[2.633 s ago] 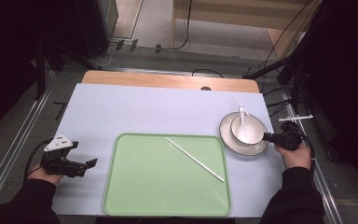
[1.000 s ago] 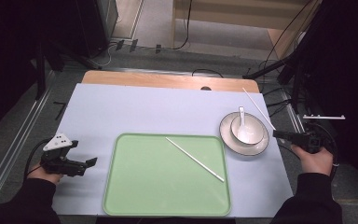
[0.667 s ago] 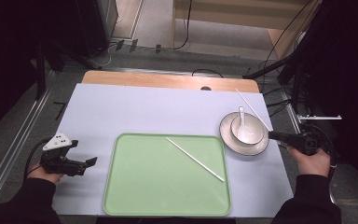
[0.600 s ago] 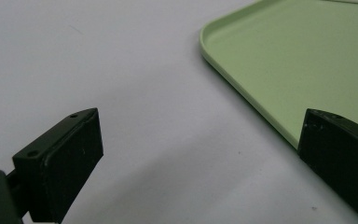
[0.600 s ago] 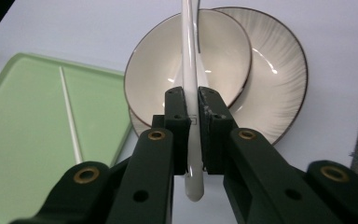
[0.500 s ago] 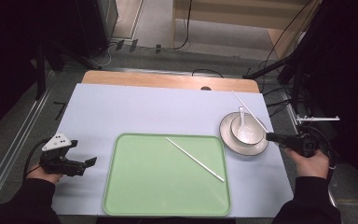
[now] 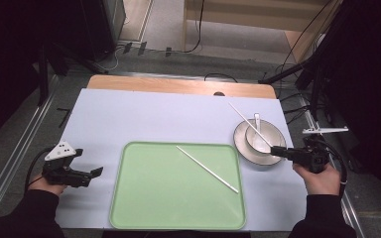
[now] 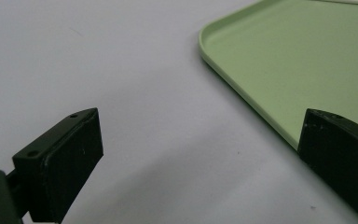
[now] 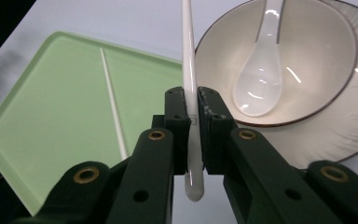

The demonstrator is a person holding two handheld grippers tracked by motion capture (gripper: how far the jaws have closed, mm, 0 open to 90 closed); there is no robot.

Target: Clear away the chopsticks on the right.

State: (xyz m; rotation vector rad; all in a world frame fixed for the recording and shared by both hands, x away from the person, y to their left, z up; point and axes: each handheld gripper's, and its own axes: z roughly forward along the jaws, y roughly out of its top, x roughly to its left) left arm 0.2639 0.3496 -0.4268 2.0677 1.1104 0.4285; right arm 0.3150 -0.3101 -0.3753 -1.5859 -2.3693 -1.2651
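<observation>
My right gripper (image 7: 276, 150) is shut on one end of a white chopstick (image 7: 250, 125), which slants up and away over a pale bowl (image 7: 267, 140). In the right gripper view the jaws pinch that chopstick (image 9: 189, 70) just left of the bowl (image 9: 307, 60). A white spoon (image 9: 261, 79) lies in the bowl, which rests on a plate (image 9: 349, 126). A second chopstick (image 7: 207, 168) lies loose on the green tray (image 7: 154, 198). My left gripper (image 7: 97, 172) is open left of the tray, with bare table between its jaws (image 8: 200, 140) and the tray's corner (image 8: 279, 60) ahead.
A pale mat (image 7: 144, 114) covers the table, with a wooden strip (image 7: 178, 85) along its far edge. Metal rails and cables run beside the table on both sides.
My right gripper, holding the chopstick, has moved left from the table's right edge, so the chopstick now crosses above the bowl. The left gripper has stayed put.
</observation>
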